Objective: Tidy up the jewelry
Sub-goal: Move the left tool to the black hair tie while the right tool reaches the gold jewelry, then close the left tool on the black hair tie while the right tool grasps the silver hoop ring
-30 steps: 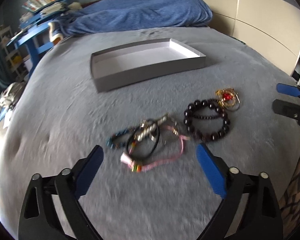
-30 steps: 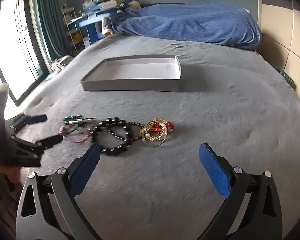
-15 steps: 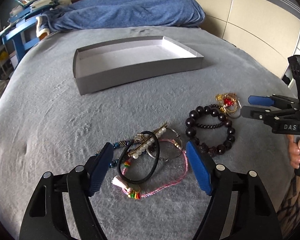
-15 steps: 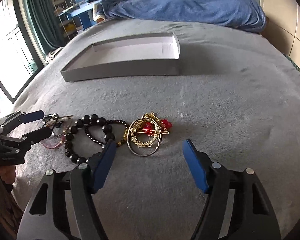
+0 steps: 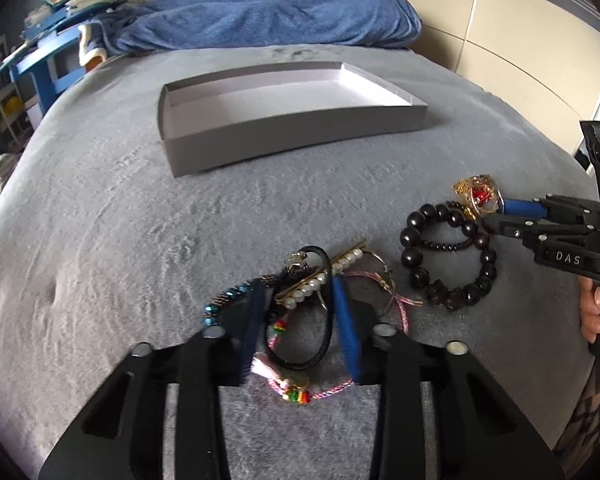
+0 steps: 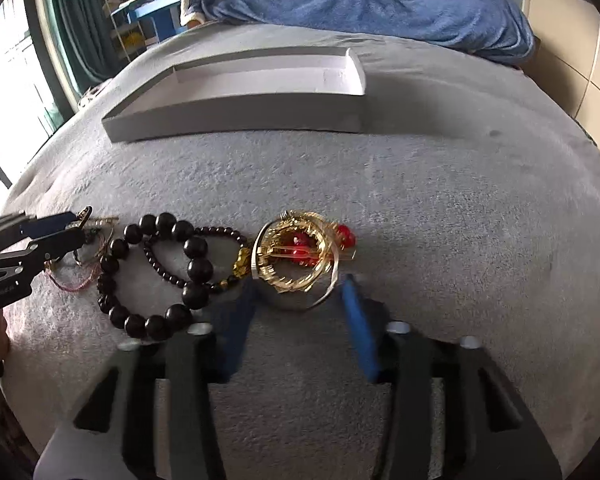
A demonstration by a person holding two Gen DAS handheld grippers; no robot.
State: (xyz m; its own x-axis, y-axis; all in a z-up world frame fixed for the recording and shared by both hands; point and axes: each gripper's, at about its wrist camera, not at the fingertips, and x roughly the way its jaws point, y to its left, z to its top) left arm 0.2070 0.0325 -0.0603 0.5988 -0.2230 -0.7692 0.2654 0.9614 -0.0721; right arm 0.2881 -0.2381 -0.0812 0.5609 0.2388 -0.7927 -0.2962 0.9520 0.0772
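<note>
A: Closed in on both piles since a sec ago, jaws narrowed a lot, both tools dropped low to the blanket.

B: Left gripper (image 5: 300, 312) now?

A: Fingers part-spread, straddling the tangle at lower centre of left view: black hair tie (image 5: 320, 320), pearl pin (image 5: 320, 276), pink cord bracelet (image 5: 400, 308). Not pinching yet, gap visible on both sides.

B: Right gripper (image 6: 300, 312)?

A: Same story. Blue pads either side of gold-and-red piece (image 6: 300, 252), mid-frame in right view, w/ silver hoop (image 6: 324, 288) nearest the tips. Spread, not clamped. Blurred, so can't tell if touching.

B: Dark bead bracelet (image 6: 156, 272)?

A: Flat on grey blanket (image 6: 460, 220), between the two piles, untouched. Thinner bead strand (image 6: 204, 236) lying inside it.

B: Grey box (image 5: 284, 136)?

A: Upper centre of both views, well apart from jewelry. Nothing seen inside.

B: Progress?

A: Prob. right at the start. Nothing sorted, all pieces on the blanket. Left to do: close, lift, carry to box, repeat for the rest. Tangle likely to come up as a clump.
</note>
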